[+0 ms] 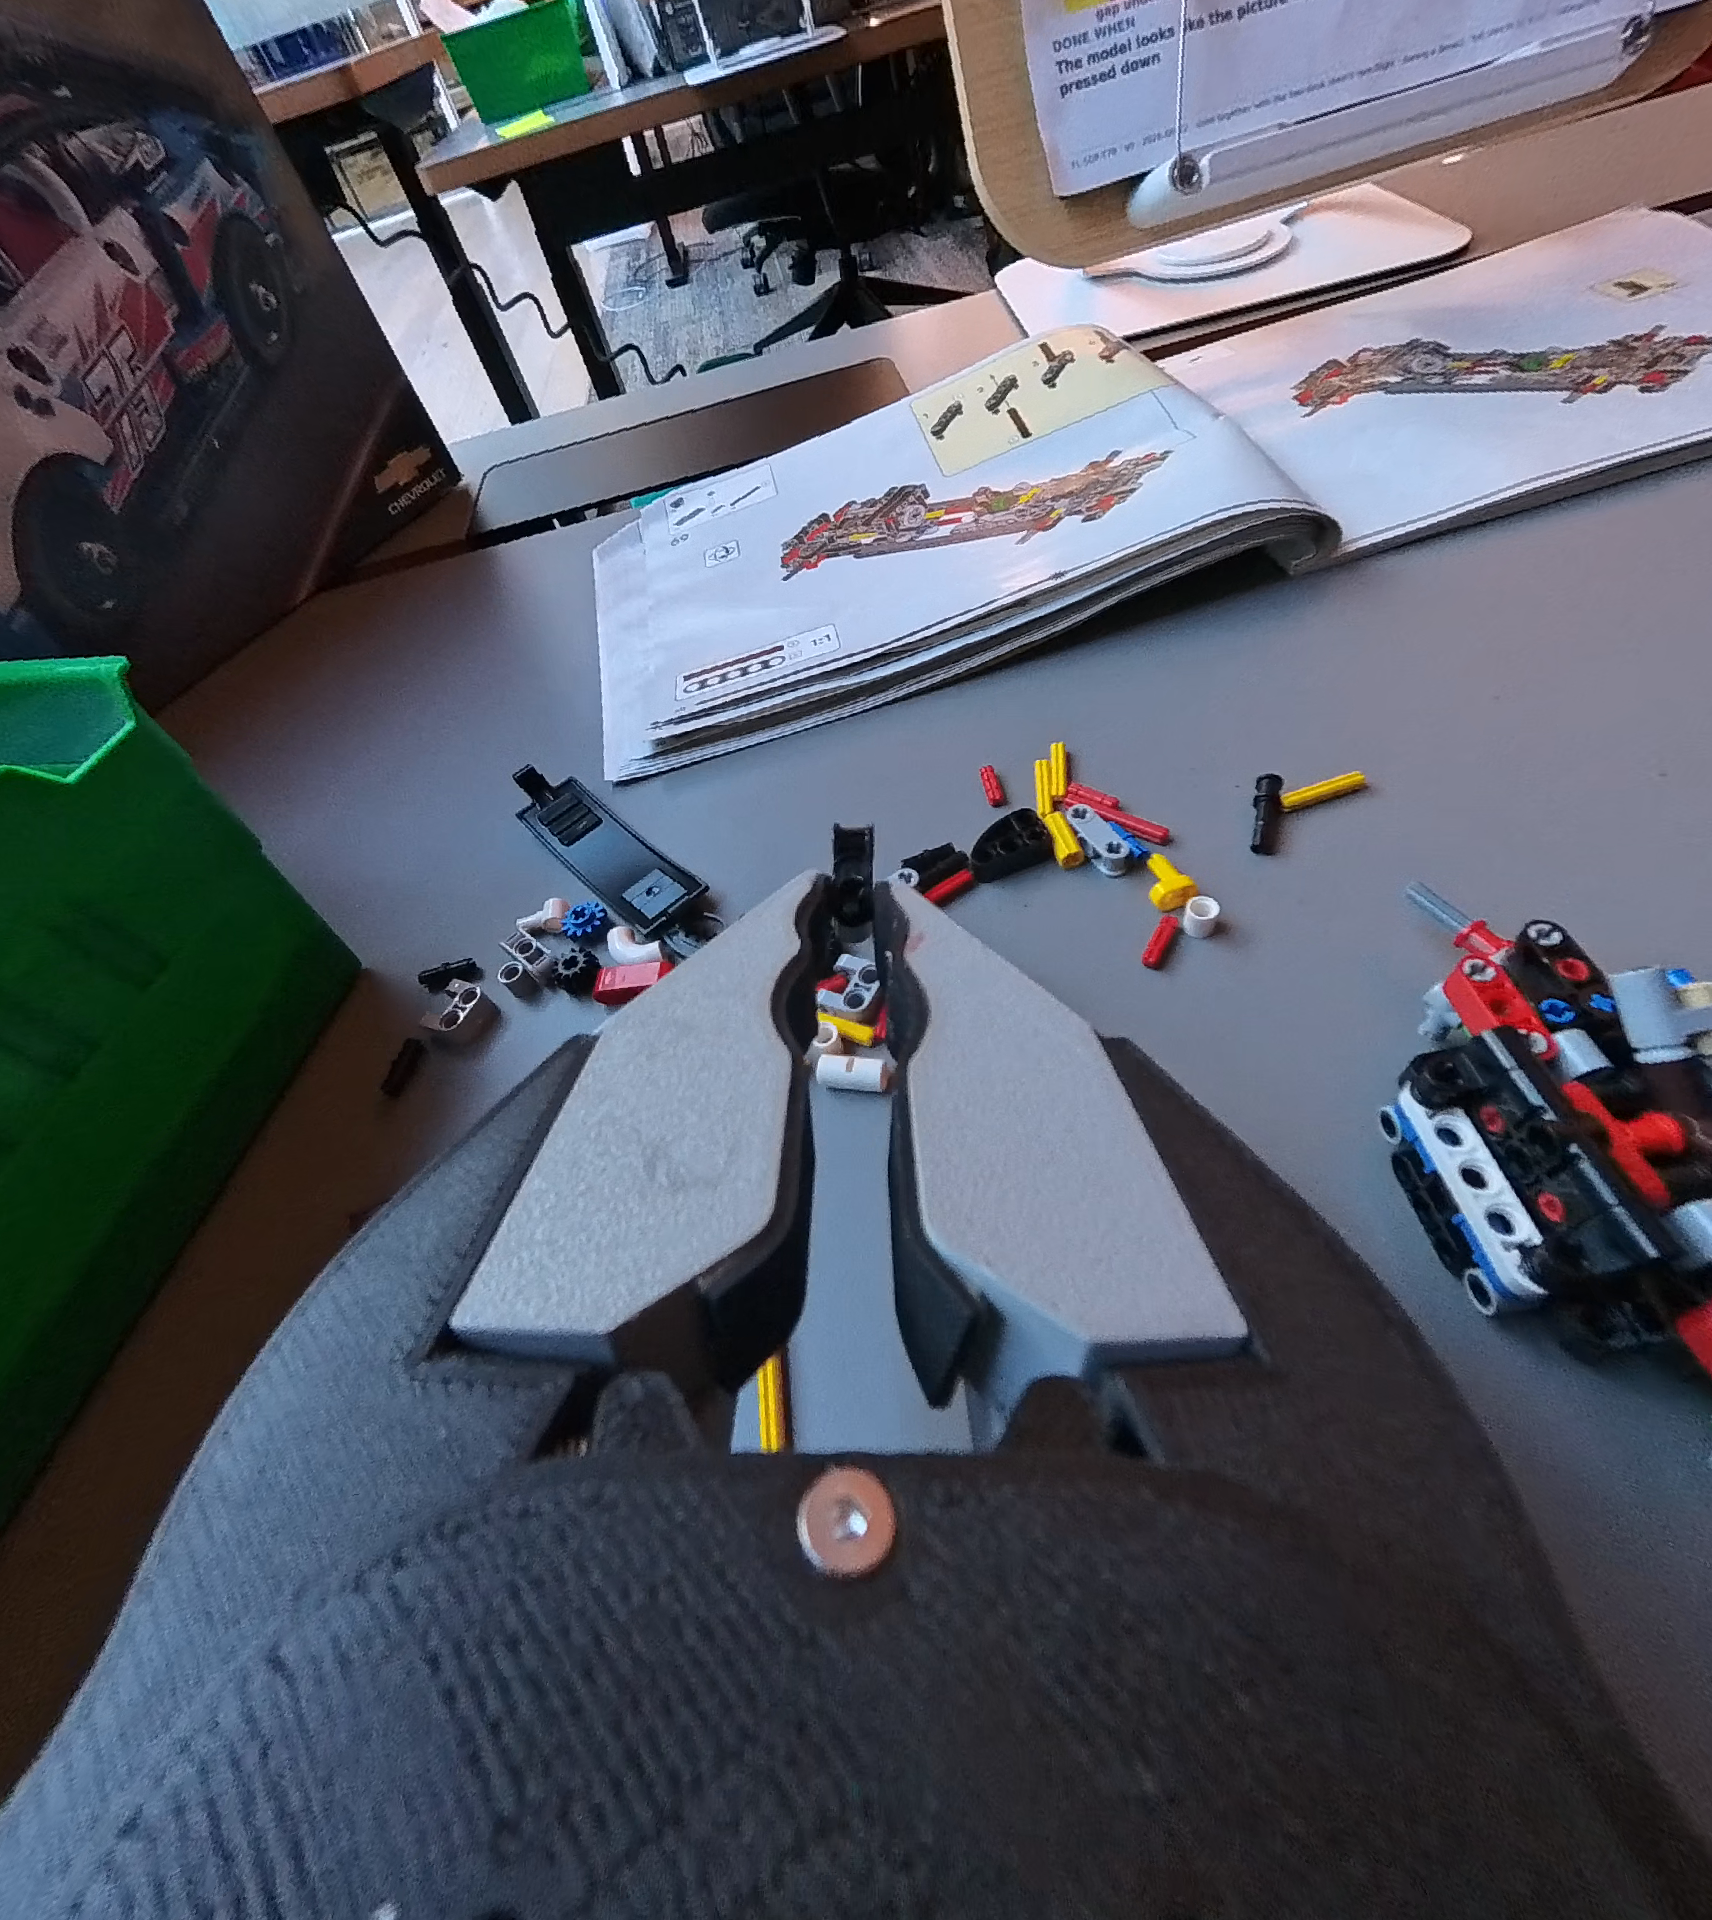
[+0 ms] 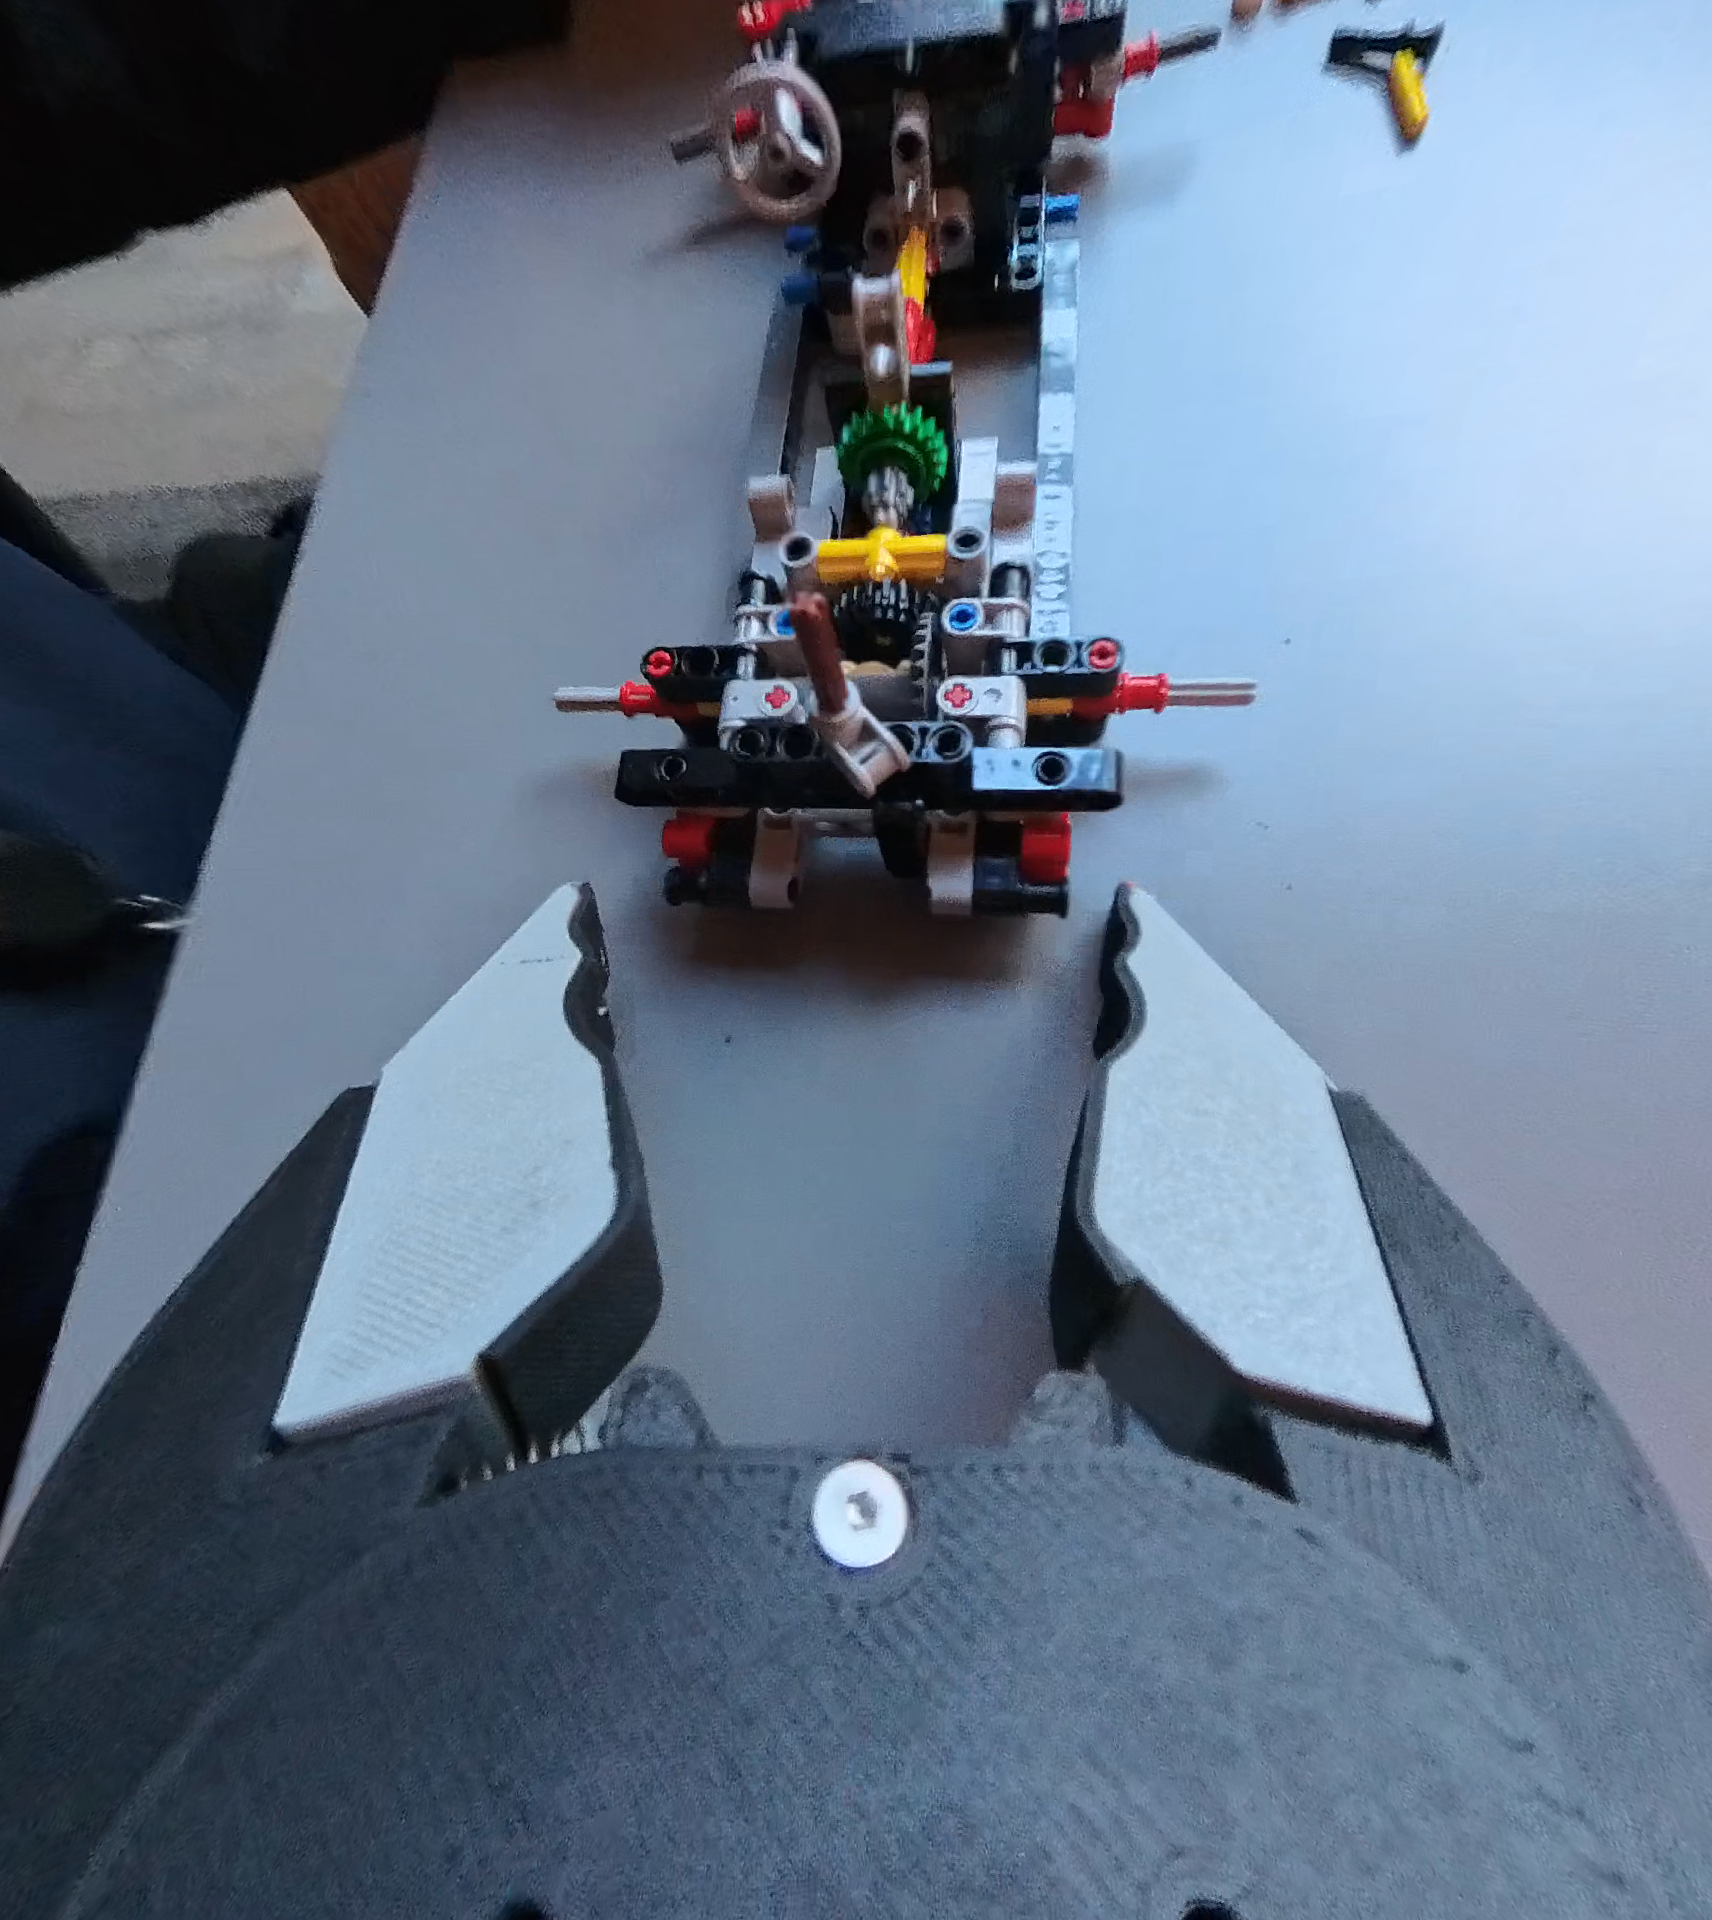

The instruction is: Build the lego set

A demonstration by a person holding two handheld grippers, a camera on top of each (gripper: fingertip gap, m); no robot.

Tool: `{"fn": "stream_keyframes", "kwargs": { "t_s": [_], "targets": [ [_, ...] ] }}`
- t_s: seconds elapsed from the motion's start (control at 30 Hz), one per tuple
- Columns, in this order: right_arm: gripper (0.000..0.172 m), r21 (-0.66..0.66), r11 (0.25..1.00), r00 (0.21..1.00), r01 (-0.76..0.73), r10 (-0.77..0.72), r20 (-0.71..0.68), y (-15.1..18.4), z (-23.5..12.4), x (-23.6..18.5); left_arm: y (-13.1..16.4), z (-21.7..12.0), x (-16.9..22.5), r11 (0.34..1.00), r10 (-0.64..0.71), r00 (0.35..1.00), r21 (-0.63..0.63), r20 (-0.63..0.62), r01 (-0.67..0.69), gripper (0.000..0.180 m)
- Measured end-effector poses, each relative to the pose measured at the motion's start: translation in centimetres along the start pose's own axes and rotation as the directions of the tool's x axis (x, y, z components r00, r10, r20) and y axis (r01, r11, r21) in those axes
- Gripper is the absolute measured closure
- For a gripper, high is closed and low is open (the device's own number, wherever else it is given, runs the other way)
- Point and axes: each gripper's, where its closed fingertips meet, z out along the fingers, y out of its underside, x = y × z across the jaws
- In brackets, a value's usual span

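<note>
**Edges, Blur and Blocked Views**

The brick model (image 1: 1610, 1164) ran off the left wrist view's right edge; in the right wrist view its far end (image 2: 935, 94) was blurred and cropped at the top. The green bin (image 1: 52, 1039) was cut at the left. Small loose pieces (image 1: 852, 1013) behind the left gripper's fingers (image 1: 706, 1091) were partly hidden.

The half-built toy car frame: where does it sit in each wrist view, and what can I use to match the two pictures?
Left wrist view: the car frame lies at the right edge, partly cut off, right of the loose parts.
Right wrist view: it runs up the middle, its near end just ahead of the open right claw.
Shared landmark: the grey table it lies on.
</note>
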Motion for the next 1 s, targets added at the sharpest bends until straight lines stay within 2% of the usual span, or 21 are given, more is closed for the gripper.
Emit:
{"fn": "stream_keyframes", "kwargs": {
  "t_s": [0.1, 0.2, 0.27, 0.4, 0.5, 0.63, 0.83, 1.0],
  "targets": [
    [0.091, -0.048, 0.997, 0.993, 0.067, -0.071, -0.089, 0.2, 0.7, 0.5, -0.1, -0.1, 0.1, 1.000, -0.008, 1.000, 0.007, -0.009, 0.009, 0.175],
    [0.094, -0.058, 0.995, 0.992, 0.085, -0.090, -0.090, -0.1, 1.1, 0.5, -0.2, -0.1, 0.1, 1.000, -0.019, 1.000, 0.015, -0.017, 0.019, 0.175],
    [0.094, -0.040, 0.999, 0.998, 0.030, -0.032, -0.045, -0.5, 1.1, 0.4, -0.3, -0.2, 0.1, 0.999, -0.024, 1.000, 0.023, -0.019, 0.024, 0.175],
    [0.094, -0.009, 0.982, 0.976, -0.191, 0.190, 0.107, -1.9, 0.6, 0.4, -0.4, -0.4, 0.0, 0.999, -0.039, 0.999, 0.034, -0.025, 0.040, 0.175],
    [0.094, -0.052, 0.939, 0.918, -0.340, 0.344, 0.200, -3.0, 0.0, 0.6, -0.4, -0.6, 0.0, 0.998, -0.053, 0.998, 0.039, -0.029, 0.054, 0.175],
    [0.094, -0.181, 0.860, 0.809, -0.477, 0.510, 0.292, -3.9, -0.9, 0.2, -0.5, -0.7, -0.2, 0.996, -0.076, 0.996, 0.049, -0.036, 0.078, 0.175],
    [0.092, -0.336, 0.674, 0.536, -0.658, 0.732, 0.421, -6.6, -3.0, -0.1, -0.6, -1.0, -0.5, 0.991, -0.115, 0.992, 0.064, -0.050, 0.118, 0.175],
    [0.093, -0.385, 0.621, 0.471, -0.683, 0.777, 0.417, -8.1, -4.4, 0.1, -0.7, -1.2, -0.6, 0.988, -0.130, 0.990, 0.075, -0.060, 0.135, 0.175]
  ]
}}
